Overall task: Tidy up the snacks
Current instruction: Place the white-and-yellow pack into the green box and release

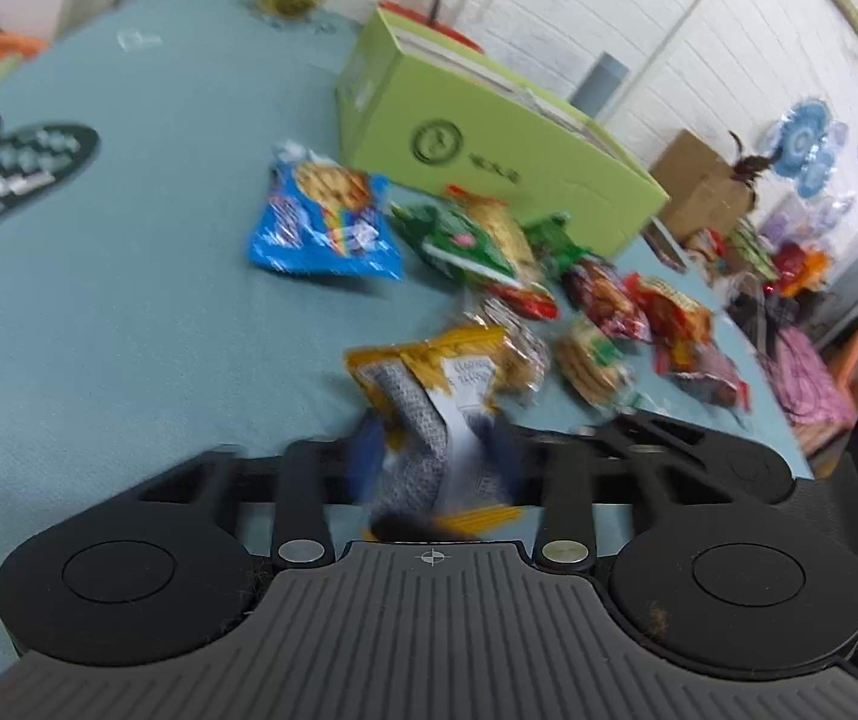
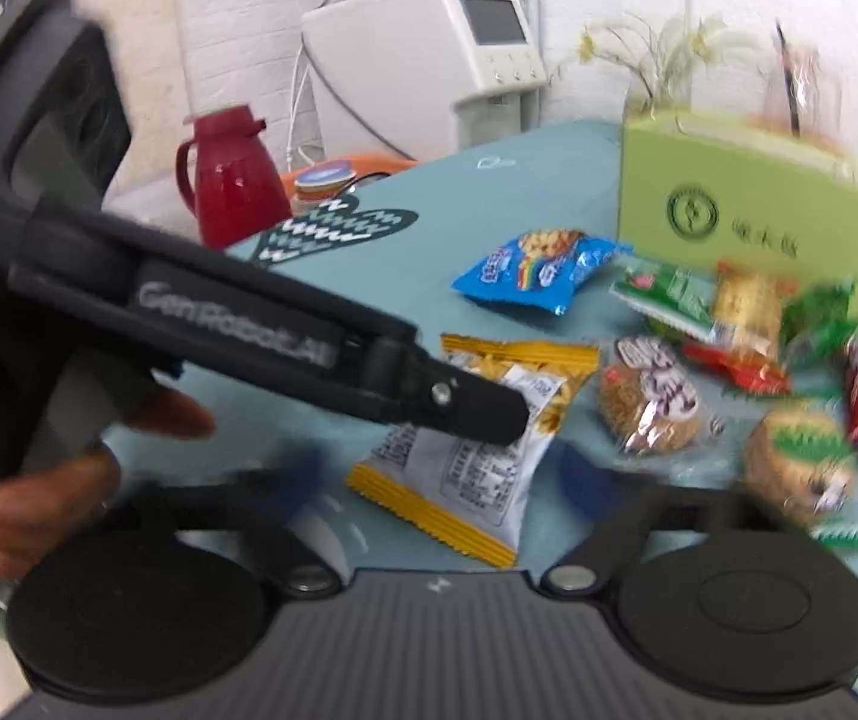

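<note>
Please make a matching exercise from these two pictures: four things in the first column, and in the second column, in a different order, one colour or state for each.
Things:
1. thermos jug
2. cardboard box
3. yellow snack packet
4. cracker bag

Colour or state:
A. blue, lying on the tablecloth
B. dark red, standing upright
C. light green, with a round logo
D. pinched by the left gripper

Pairs: 1-B, 2-C, 3-D, 4-A

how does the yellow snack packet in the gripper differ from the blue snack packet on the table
The yellow-and-white foil snack packet is pinched in the left gripper, its printed label side showing; the blue foil snack packet lies untouched on the teal tablecloth, picture side up, nearer the green cardboard box. Both are small sealed packets.
</note>
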`<action>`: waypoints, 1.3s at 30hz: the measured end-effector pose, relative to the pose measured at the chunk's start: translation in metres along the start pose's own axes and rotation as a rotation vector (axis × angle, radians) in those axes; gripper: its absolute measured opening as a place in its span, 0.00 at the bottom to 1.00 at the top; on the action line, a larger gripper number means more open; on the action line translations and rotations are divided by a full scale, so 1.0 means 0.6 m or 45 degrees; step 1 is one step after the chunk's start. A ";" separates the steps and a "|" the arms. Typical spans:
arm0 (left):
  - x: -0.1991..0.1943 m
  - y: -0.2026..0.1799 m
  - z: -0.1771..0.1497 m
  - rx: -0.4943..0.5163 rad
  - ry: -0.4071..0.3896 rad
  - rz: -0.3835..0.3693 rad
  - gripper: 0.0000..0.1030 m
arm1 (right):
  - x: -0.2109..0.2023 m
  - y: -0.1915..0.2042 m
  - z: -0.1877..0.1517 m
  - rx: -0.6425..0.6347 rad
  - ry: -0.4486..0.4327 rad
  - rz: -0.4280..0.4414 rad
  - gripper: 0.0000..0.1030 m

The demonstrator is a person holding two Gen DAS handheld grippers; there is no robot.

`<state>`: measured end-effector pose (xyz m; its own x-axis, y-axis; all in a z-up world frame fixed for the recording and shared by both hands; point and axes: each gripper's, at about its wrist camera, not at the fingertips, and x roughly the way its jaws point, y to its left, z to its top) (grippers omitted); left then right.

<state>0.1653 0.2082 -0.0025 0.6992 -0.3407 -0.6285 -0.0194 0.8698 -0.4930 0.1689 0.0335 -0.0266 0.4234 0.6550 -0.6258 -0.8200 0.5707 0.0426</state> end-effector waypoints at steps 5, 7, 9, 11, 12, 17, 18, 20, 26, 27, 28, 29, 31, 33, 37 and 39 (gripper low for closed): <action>-0.028 -0.020 0.049 0.012 -0.102 -0.033 0.02 | -0.027 -0.030 0.053 -0.002 -0.095 0.019 0.54; -0.026 -0.036 0.095 0.042 -0.154 -0.049 0.02 | -0.029 -0.053 0.090 -0.029 -0.150 -0.016 0.55; -0.011 -0.052 0.146 0.084 -0.196 -0.055 0.02 | -0.022 -0.082 0.128 -0.051 -0.191 -0.060 0.55; 0.012 -0.065 0.200 0.111 -0.222 -0.052 0.02 | -0.007 -0.118 0.170 -0.062 -0.215 -0.105 0.55; 0.026 -0.073 0.229 0.140 -0.236 -0.051 0.02 | 0.001 -0.137 0.192 -0.067 -0.222 -0.124 0.57; 0.111 -0.089 0.342 0.195 -0.242 -0.012 0.02 | 0.064 -0.234 0.277 -0.066 -0.187 -0.197 0.58; 0.128 -0.088 0.356 0.187 -0.233 0.001 0.02 | 0.077 -0.251 0.287 -0.053 -0.170 -0.193 0.58; 0.164 -0.085 0.375 0.213 -0.216 0.039 0.02 | 0.104 -0.274 0.297 -0.040 -0.133 -0.190 0.58; 0.237 -0.059 0.379 0.234 -0.146 0.115 0.18 | 0.175 -0.309 0.290 -0.010 -0.021 -0.134 0.66; 0.240 -0.054 0.375 0.224 -0.142 0.114 0.27 | 0.178 -0.312 0.287 0.013 -0.026 -0.125 0.72; 0.238 -0.052 0.374 0.221 -0.157 0.109 0.40 | 0.177 -0.313 0.286 0.014 -0.028 -0.132 0.74; 0.233 -0.052 0.373 0.220 -0.177 0.098 0.44 | 0.172 -0.310 0.286 -0.002 -0.037 -0.141 0.74; 0.210 -0.063 0.368 0.234 -0.216 0.081 0.45 | 0.147 -0.305 0.286 -0.018 -0.080 -0.160 0.81; 0.183 -0.082 0.360 0.268 -0.262 0.095 0.50 | 0.107 -0.296 0.284 -0.031 -0.153 -0.191 0.88; 0.135 -0.117 0.330 0.316 -0.320 0.099 0.57 | 0.018 -0.272 0.259 -0.023 -0.268 -0.227 0.91; 0.116 -0.131 0.312 0.321 -0.318 0.075 0.57 | -0.018 -0.256 0.238 -0.015 -0.298 -0.239 0.91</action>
<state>0.3490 0.1830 0.1049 0.8559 -0.2165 -0.4696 0.0903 0.9568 -0.2765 0.3454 0.0094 0.0847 0.6446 0.6356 -0.4249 -0.7225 0.6881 -0.0668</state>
